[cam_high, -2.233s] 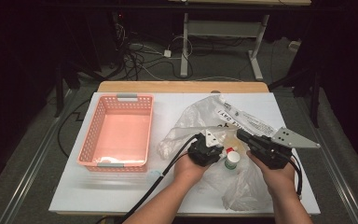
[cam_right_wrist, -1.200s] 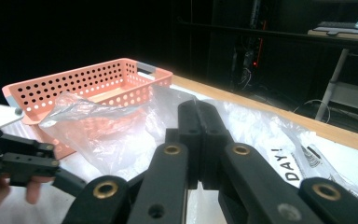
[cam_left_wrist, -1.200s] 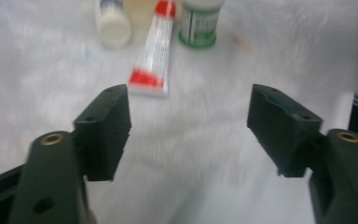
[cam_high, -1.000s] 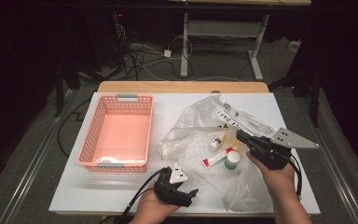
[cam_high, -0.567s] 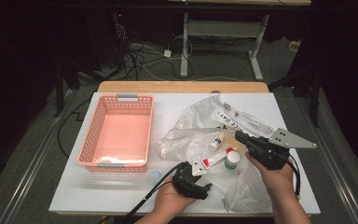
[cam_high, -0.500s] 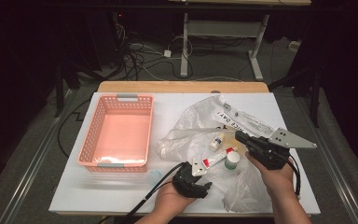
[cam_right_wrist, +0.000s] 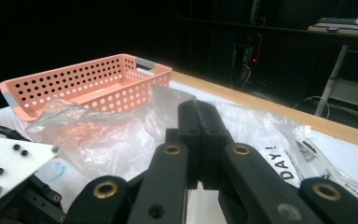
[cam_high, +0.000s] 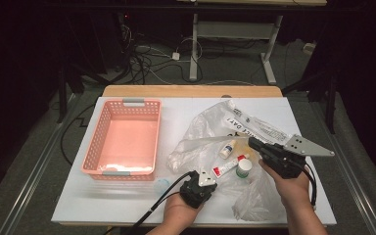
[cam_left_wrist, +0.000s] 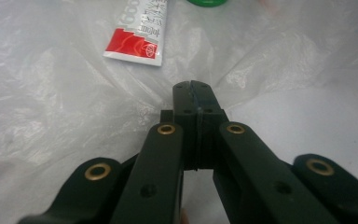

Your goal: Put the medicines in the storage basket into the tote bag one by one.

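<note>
On the plastic bag, left hand-held gripper just closed.

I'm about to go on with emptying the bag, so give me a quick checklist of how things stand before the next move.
1. Left hand-held gripper pinching the clear plastic bag: ok; jaws have just closed, film at the tips.
2. Right hand-held gripper gripping the bag: jaws shut, hold cannot tell.
3. Red-and-white tube still inside the bag: ok.
4. White bottle with green cap beside the tube: ok.
5. Pink perforated plastic basket upright: ok.
</note>
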